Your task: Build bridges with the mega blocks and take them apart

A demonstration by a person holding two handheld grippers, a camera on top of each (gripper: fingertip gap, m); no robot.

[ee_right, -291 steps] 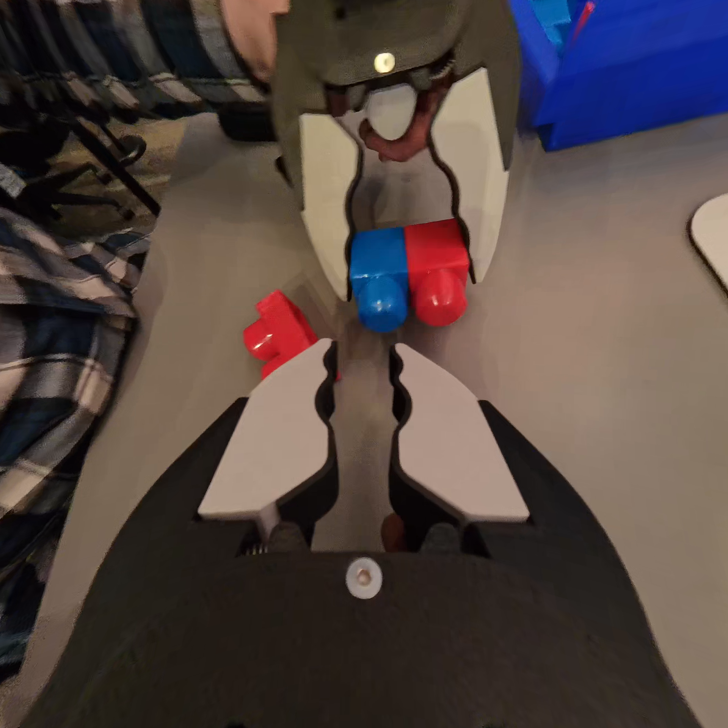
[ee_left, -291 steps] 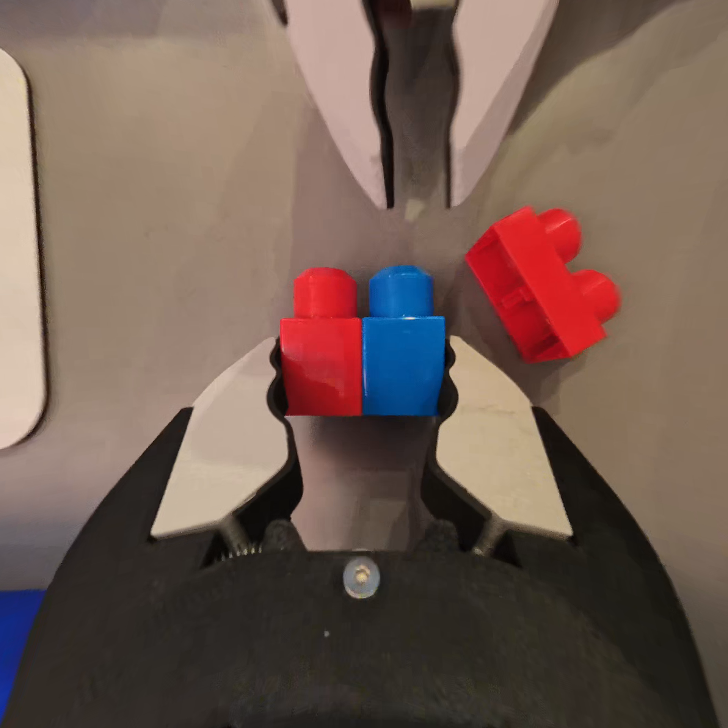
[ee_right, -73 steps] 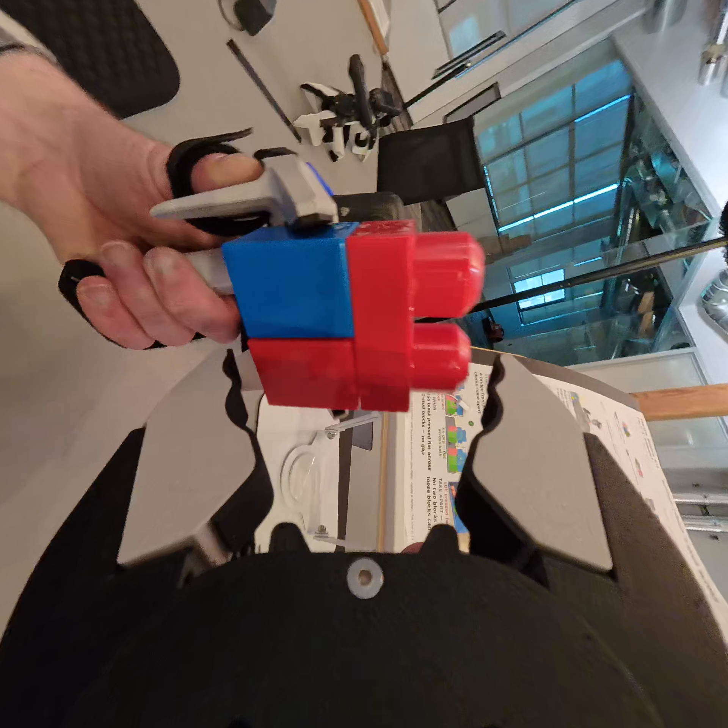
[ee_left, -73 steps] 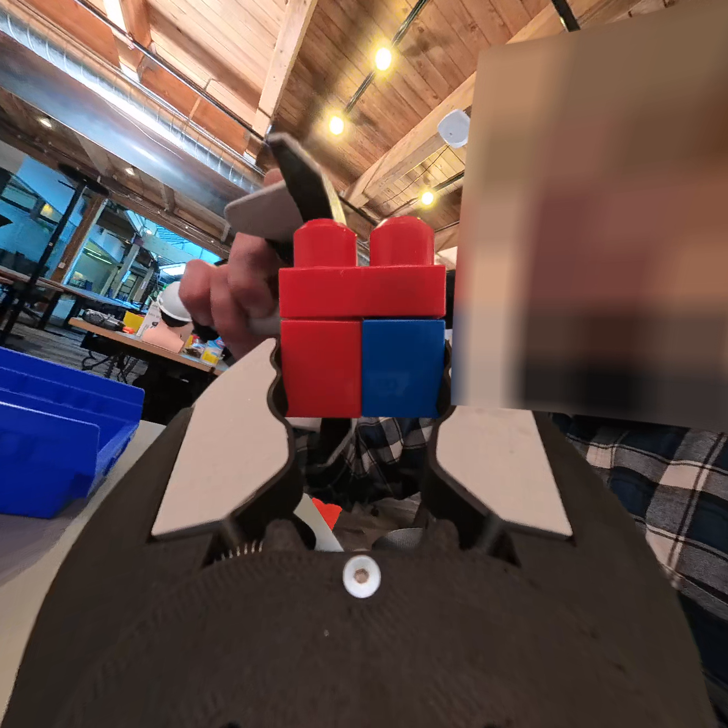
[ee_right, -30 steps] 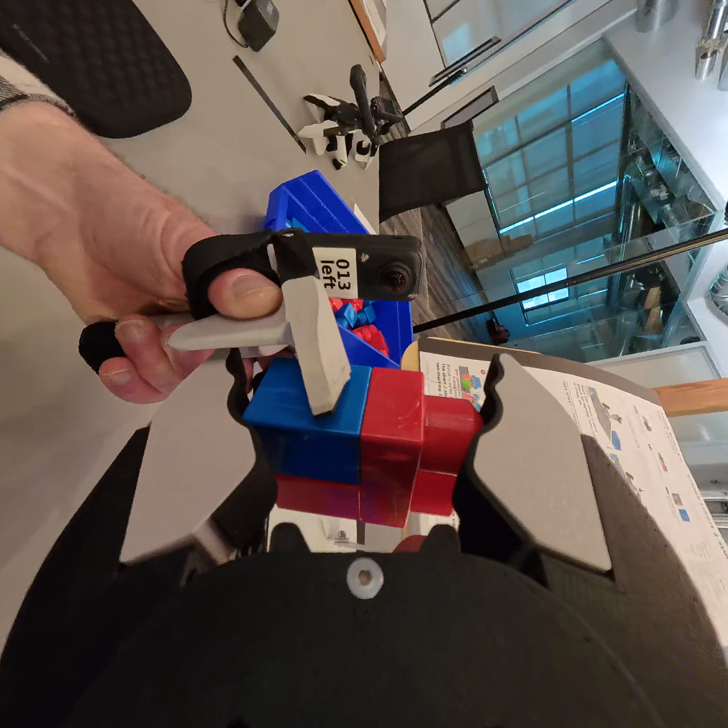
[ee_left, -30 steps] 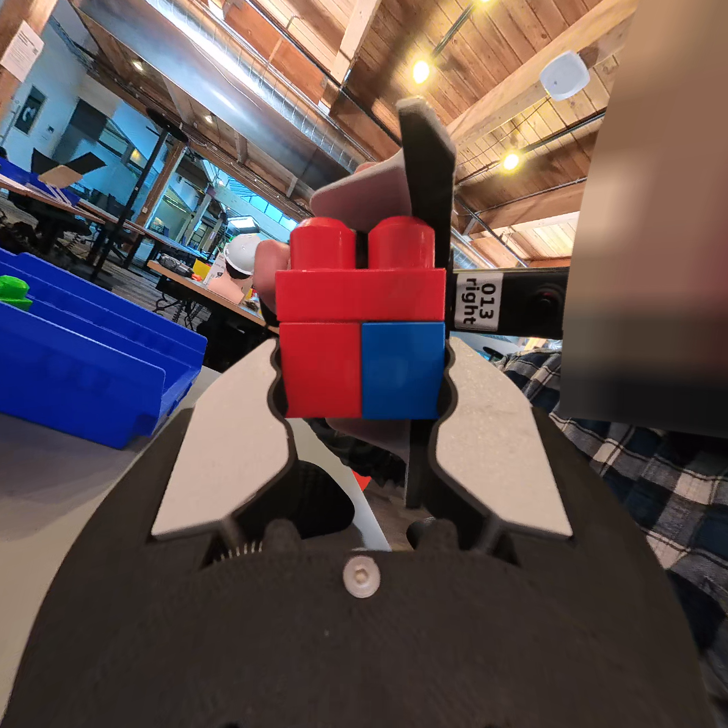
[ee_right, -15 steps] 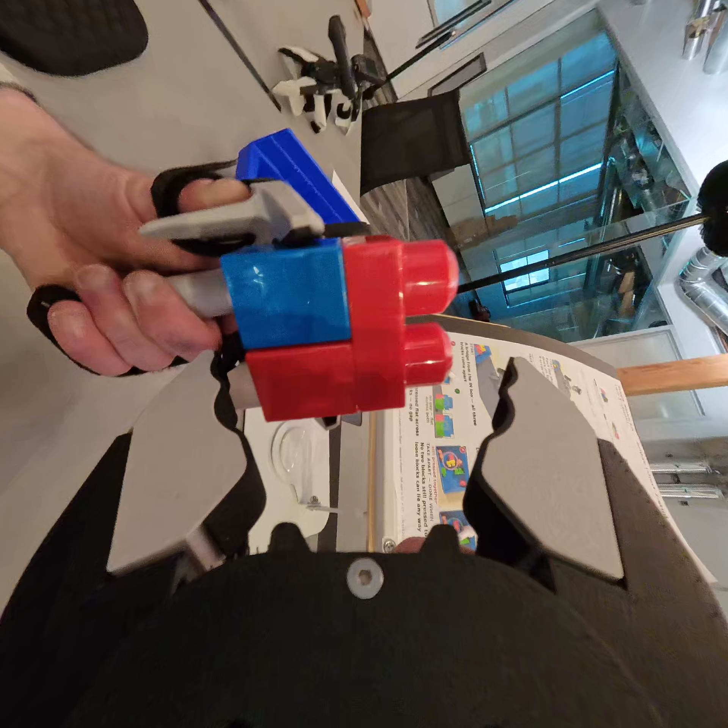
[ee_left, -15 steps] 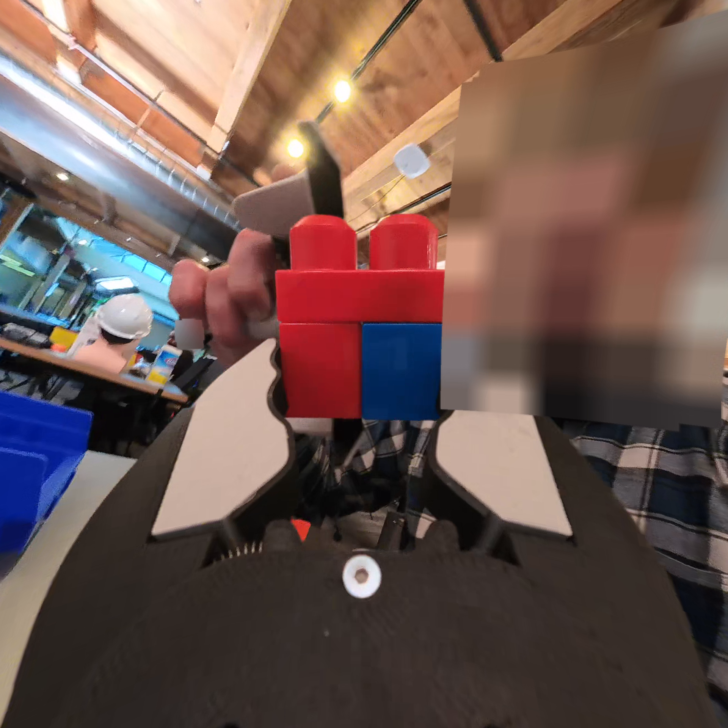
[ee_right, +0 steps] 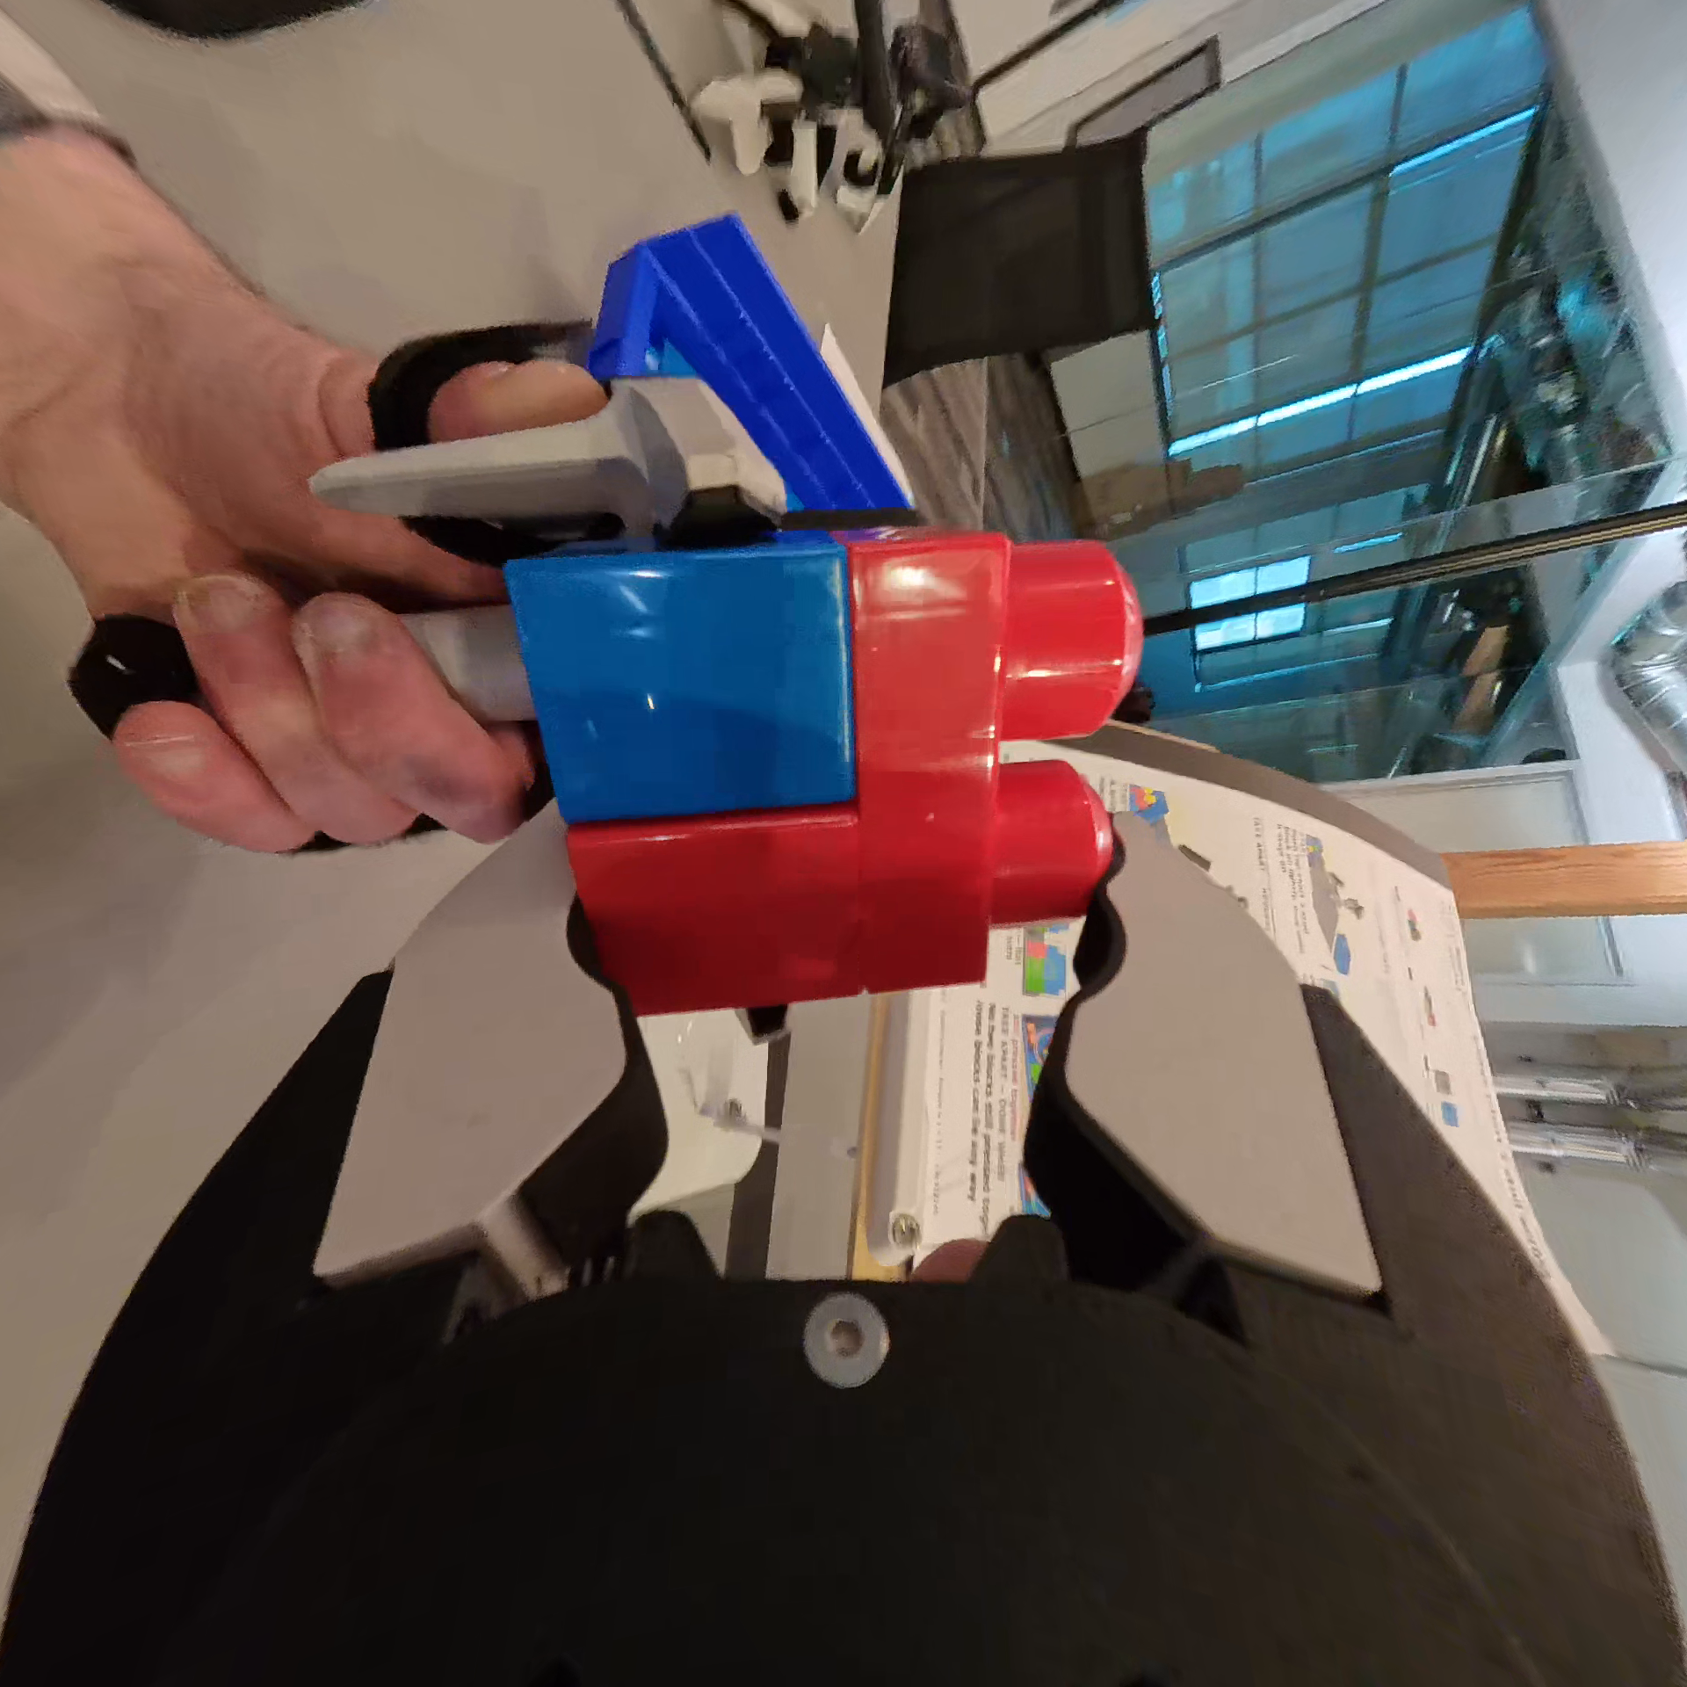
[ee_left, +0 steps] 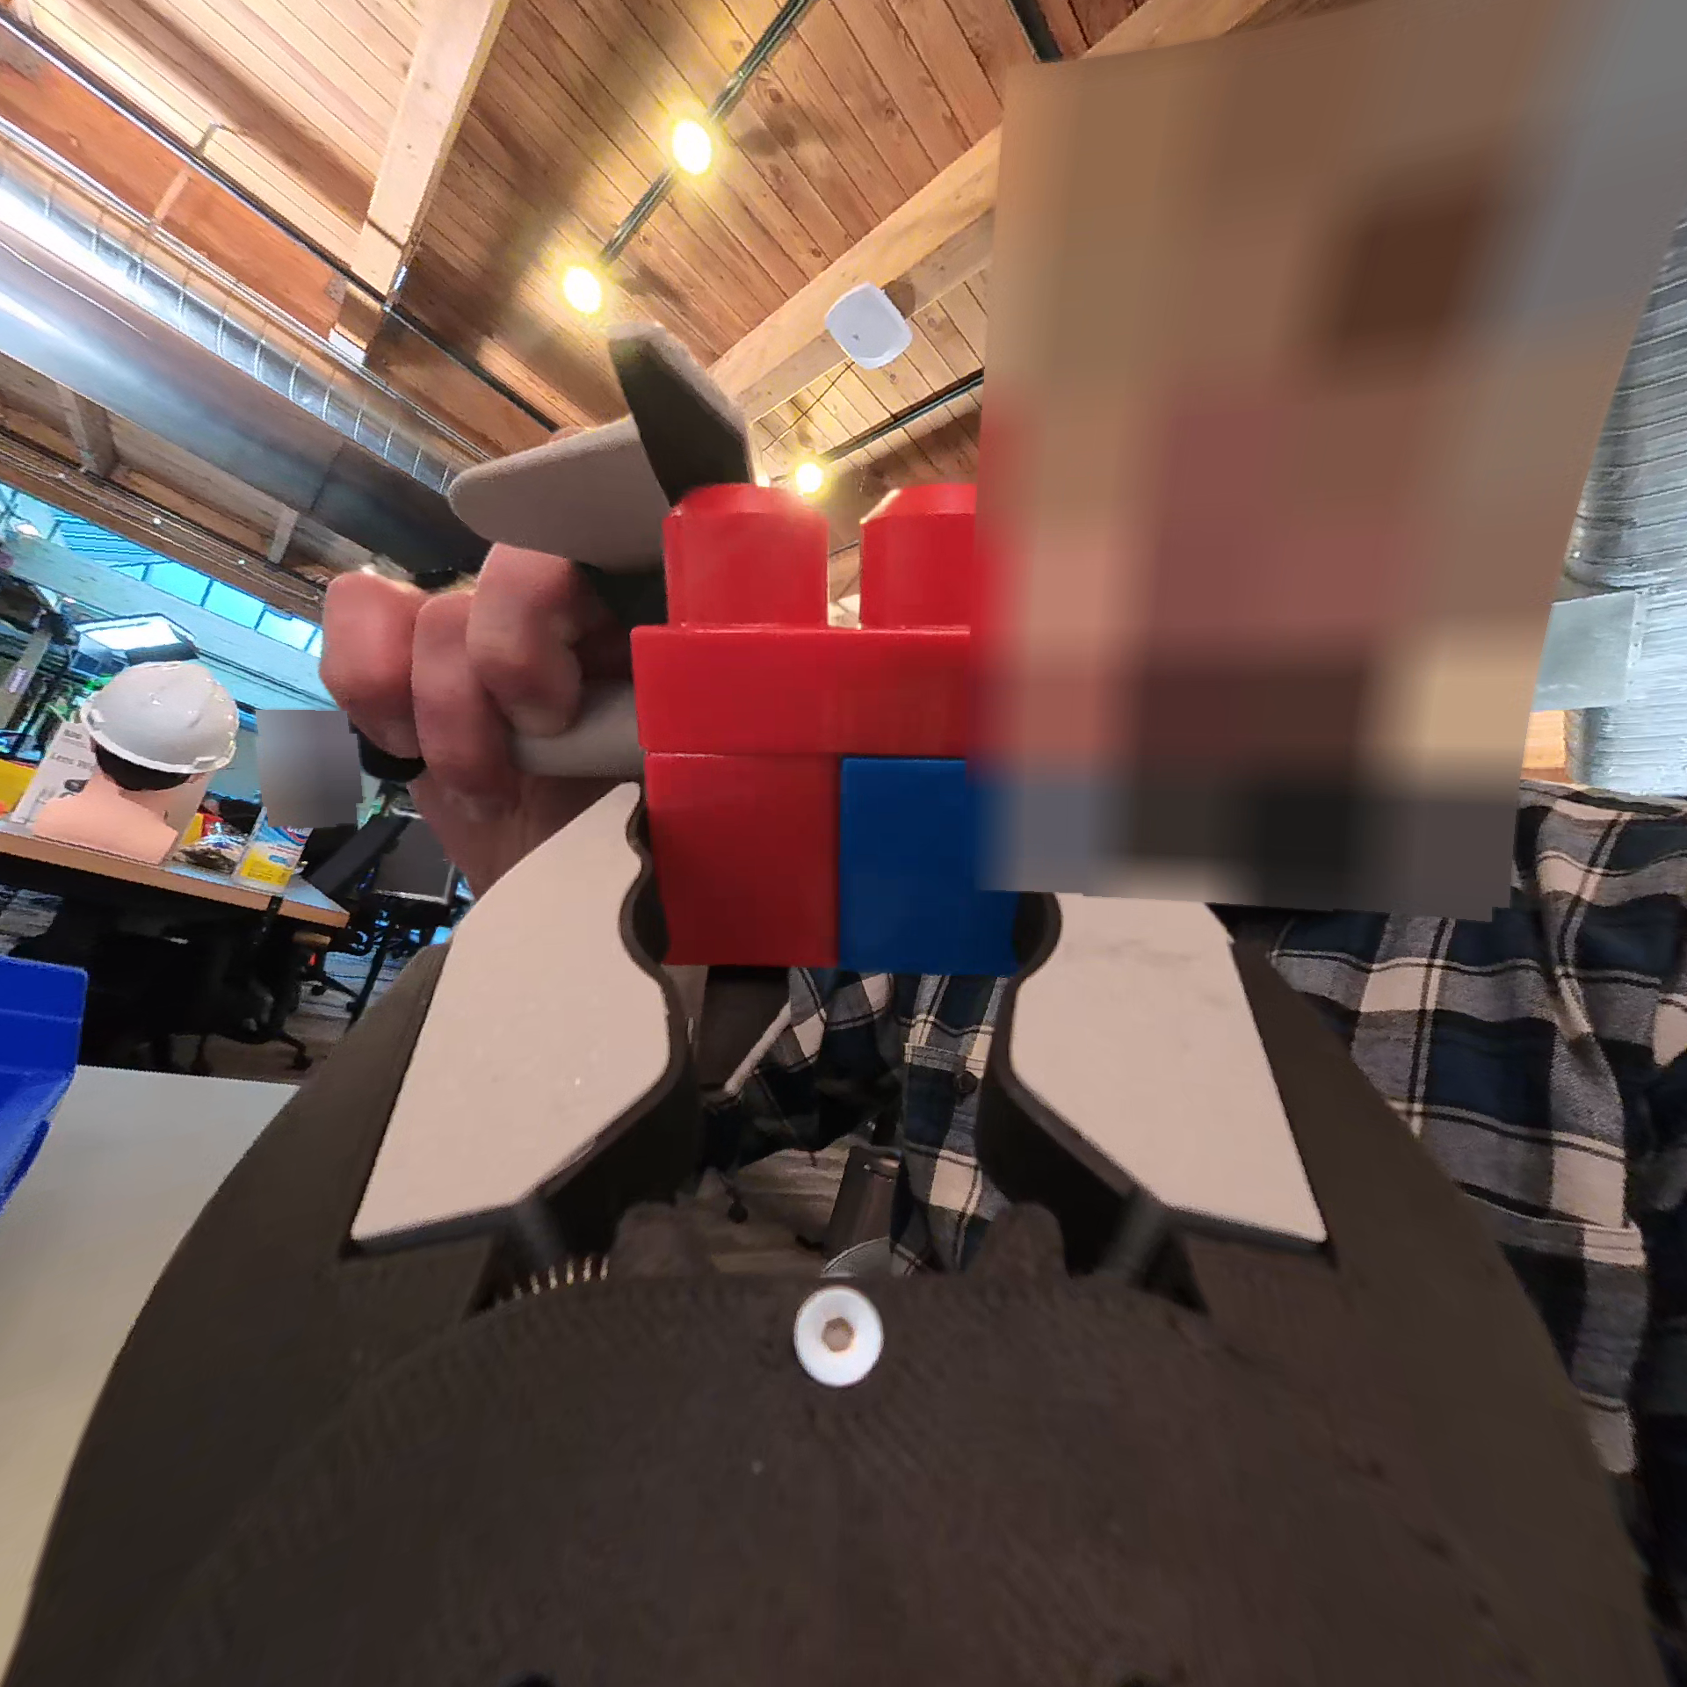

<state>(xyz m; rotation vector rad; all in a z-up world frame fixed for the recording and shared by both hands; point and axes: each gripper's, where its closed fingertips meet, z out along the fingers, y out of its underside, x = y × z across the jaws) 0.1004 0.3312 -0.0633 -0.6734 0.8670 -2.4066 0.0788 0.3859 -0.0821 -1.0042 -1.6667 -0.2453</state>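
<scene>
Spanning overhead, wooden ceiling [ee_left: 822,110]; grey table [ee_left: 119,1214] below.

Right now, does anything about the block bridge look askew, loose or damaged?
Nothing stands out. The red two-stud block sits flush across the red block and blue block, with no gap or visible damage, held in the left gripper.
</scene>
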